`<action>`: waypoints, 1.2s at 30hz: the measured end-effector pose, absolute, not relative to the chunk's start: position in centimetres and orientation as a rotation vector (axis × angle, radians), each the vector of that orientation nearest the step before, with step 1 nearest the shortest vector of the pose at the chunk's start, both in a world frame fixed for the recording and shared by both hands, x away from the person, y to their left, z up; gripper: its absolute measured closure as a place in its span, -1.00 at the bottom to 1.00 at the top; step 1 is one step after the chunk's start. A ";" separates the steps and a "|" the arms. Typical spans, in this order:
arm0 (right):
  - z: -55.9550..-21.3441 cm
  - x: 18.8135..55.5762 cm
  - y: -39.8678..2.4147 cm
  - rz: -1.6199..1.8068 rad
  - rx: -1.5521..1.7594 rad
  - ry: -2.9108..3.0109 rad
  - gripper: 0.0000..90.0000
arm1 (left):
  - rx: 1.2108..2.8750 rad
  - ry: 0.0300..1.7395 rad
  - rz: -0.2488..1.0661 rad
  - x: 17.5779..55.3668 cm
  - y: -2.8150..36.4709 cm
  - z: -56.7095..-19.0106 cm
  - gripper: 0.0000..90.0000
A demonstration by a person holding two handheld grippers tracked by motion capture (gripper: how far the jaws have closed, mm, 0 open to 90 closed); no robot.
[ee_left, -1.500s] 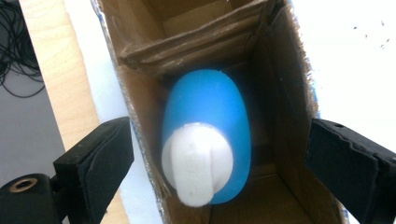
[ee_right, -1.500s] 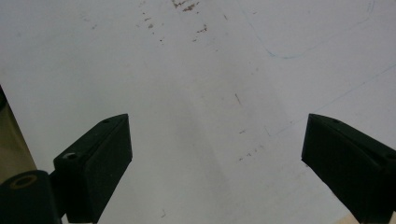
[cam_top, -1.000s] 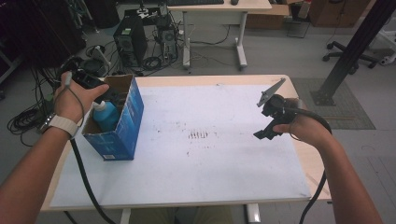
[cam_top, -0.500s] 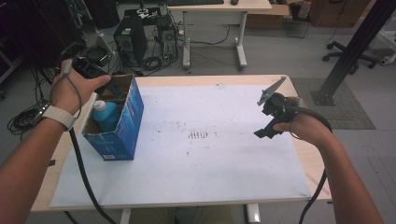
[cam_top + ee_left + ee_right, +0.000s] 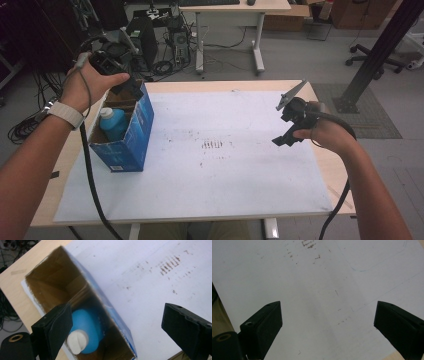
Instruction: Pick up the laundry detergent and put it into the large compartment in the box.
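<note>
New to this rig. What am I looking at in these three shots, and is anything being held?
No robot here: a person holds hand-operated tongs in each hand. The high view looks down on the table, which is covered by a white sheet. The other two shots come from cameras riding on the tongs, looking along their black jaws. The left tongs hover over an open blue box with a blue bottle with a white cap inside. Their jaws stand wide apart and grip nothing. The right tongs hang over the bare sheet, also open and empty. So nothing is held right now.
</note>
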State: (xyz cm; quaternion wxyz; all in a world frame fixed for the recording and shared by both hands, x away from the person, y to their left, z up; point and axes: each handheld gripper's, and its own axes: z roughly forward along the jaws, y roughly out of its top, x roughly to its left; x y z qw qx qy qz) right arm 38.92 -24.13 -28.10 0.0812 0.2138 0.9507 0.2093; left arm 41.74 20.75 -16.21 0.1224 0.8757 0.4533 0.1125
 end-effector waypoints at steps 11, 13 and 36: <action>-28.0 39.1 -24.1 0.624 0.652 2.848 -0.82 | 2.594 1.194 0.301 42.2 18.8 -15.8 -0.78; -28.0 39.2 -24.1 0.624 0.652 2.848 -0.82 | 2.603 1.174 0.295 42.3 18.5 -15.8 -0.78; -28.1 39.5 -23.9 0.615 0.656 2.873 -0.82 | 2.725 0.893 0.210 43.0 14.4 -16.3 -0.78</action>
